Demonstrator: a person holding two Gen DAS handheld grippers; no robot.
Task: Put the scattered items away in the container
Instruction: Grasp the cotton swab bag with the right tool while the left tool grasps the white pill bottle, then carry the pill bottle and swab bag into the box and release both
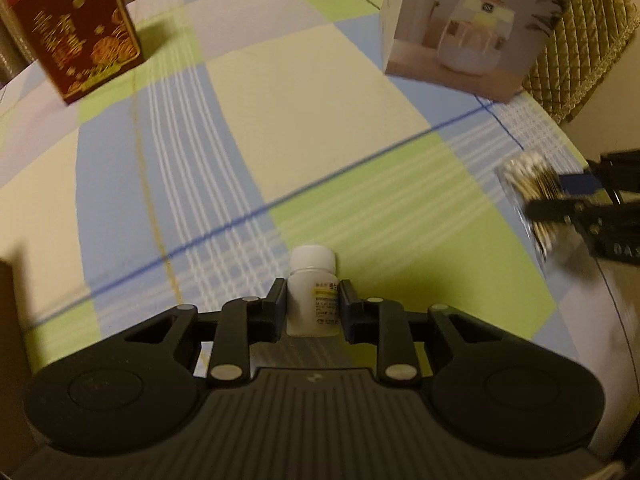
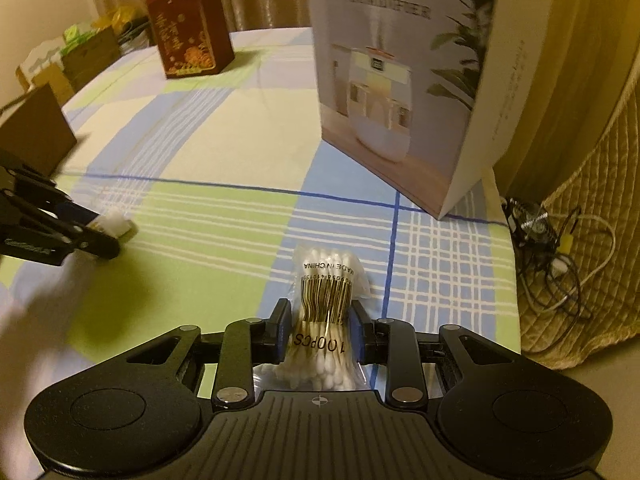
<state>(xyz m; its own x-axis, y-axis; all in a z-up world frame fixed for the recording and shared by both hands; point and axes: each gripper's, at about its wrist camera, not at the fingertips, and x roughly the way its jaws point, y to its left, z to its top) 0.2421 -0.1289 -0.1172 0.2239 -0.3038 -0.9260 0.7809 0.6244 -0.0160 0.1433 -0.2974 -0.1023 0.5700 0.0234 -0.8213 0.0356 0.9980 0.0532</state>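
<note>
Where a checked cloth of blue, green and cream covers the surface (image 1: 304, 92), everything else stands or lies on it. Largest is a white humidifier box (image 2: 404, 80), upright, ahead of the right tongs and slightly to their right; from the left tongs it sits far ahead and to the right. Its top edge is cut off by the frame, so whether it is open cannot be told. Next is a dark red box (image 1: 76, 32) with gold print, upright, far ahead and to the left of both tongs, well apart from the white box. Beyond the cloth's right edge, right of the right tongs, a quilted tan cover (image 2: 580, 240) hangs with a tangle of cables (image 2: 560, 256) against it.

Left tongs (image 1: 313, 304) are closed on a small white bottle (image 1: 313, 292): both pads press its sides, the white cap sticks out ahead of the fingertips, and a yellow-marked label faces the camera. Seen from the right wrist, they lie low at the left with the bottle's cap showing at their tip.

Right tongs (image 2: 320, 330) are narrowed on a clear bag of cotton swabs (image 2: 324, 312), squeezed at its middle where a barcode band wraps it. Swab tips fan out ahead of and behind the pads.
</note>
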